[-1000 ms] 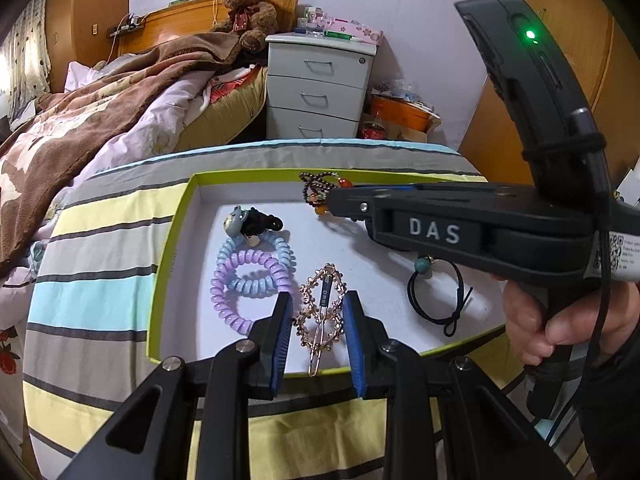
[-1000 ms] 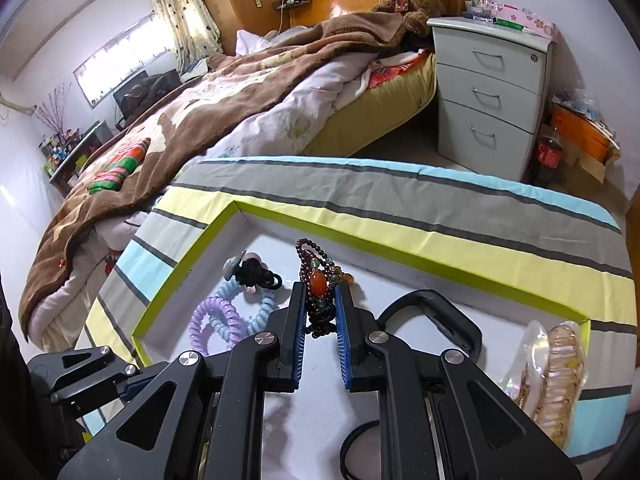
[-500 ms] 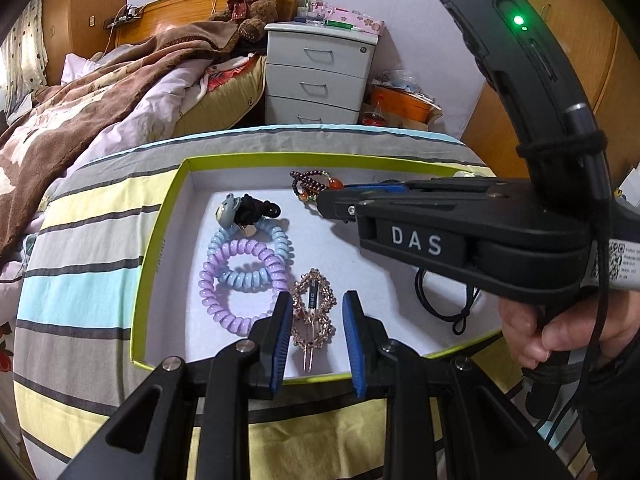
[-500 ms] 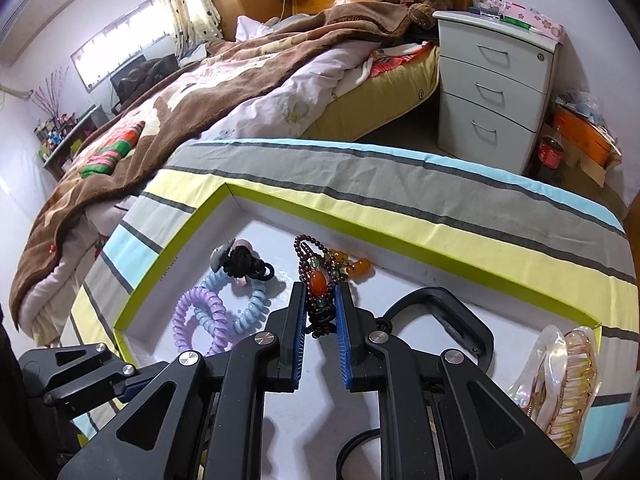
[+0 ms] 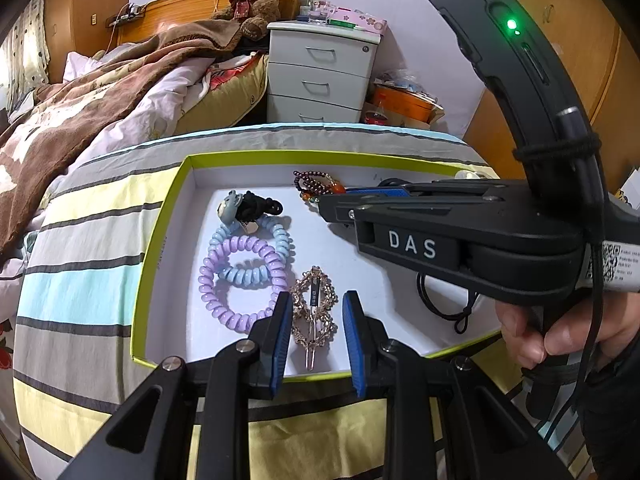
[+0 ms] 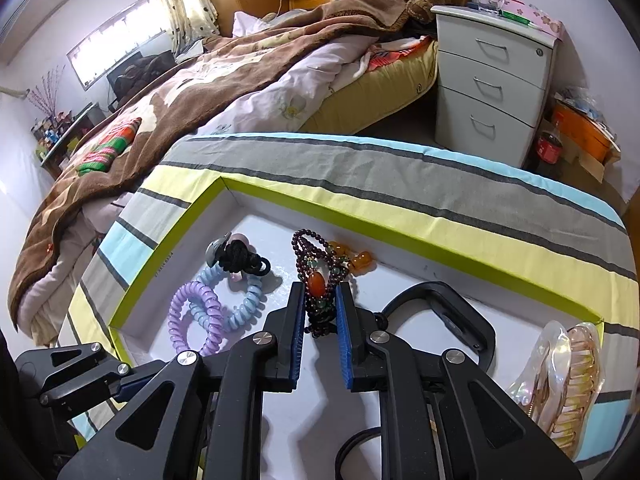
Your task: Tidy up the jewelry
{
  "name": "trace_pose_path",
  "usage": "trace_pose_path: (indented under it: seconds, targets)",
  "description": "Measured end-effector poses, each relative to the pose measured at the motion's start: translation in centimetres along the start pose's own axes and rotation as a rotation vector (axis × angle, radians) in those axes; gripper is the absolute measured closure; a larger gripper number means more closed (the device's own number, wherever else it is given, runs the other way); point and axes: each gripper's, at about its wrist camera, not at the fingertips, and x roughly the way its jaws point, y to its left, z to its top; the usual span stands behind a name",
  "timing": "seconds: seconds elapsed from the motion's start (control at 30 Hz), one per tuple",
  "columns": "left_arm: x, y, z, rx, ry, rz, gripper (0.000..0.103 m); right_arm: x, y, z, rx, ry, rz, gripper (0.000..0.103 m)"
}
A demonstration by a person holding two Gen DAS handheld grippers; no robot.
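Two grippers: both worked over one shallow white tray with a lime-green rim (image 5: 160, 264), set on a striped cloth.
Right gripper (image 6: 319, 308): pinched together on a dark red beaded bracelet with an orange stone and green beads (image 6: 316, 280); blue pads pressed its near end from both sides.
Bracelet position: its far loop and amber beads lay on the tray floor near the far wall; whether the near end was lifted could not be told.
Bracelet axis: long axis ran straight ahead of the right gripper, in line with its fingers.
Left gripper (image 5: 316, 332): jaws stood slightly apart around a rose-gold filigree metal hair clip (image 5: 314, 312), with a gap visible on each side, so no grip.
Clip axis: lengthwise between the fingers, prongs toward the near rim.
Nearer hand: judged, right for the bracelet, left for the clip.
Neighbours: a lilac coiled hair tie (image 5: 236, 284) and a pale blue coiled hair tie (image 5: 256, 256) overlapped just left of the clip.
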Motion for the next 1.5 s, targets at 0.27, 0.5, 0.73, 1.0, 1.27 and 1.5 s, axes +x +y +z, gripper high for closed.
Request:
trace_pose_path:
  seconds: [0.27, 0.5, 0.73, 1.0, 1.27, 1.5]
  targets:
    - [-0.2, 0.0, 0.1, -0.001, -0.001, 0.004, 0.076, -0.1, 0.3, -0.1, -0.010, 0.002, -0.005, 0.084]
    - [-0.4, -0.1, 0.0, -0.003, 0.001, 0.008, 0.076, -0.5, 0.5, 0.0, -0.014, -0.007, -0.011, 0.082]
    - [-1.0, -0.2, -0.1, -0.011, -0.005, 0.022, 0.067, -2.0, 0.8, -0.3, -0.018, -0.033, -0.033, 0.077]
    - [-2.7, -0.4, -0.6, -0.019, -0.030, 0.058, 0.057, -6.9, 1.7, -2.8, -0.012, -0.151, -0.121, 0.053]
    - [-4.9, -0.6, -2.4, -0.033, -0.064, 0.115, 0.054, -11.3, 2.1, -7.1, 0.072, -0.253, -0.218, 0.053]
    - [-7.0, -1.0, -3.8, -0.036, -0.104, 0.185, 0.053, -14.3, 1.8, -10.7, 0.166, -0.303, -0.259, 0.053]
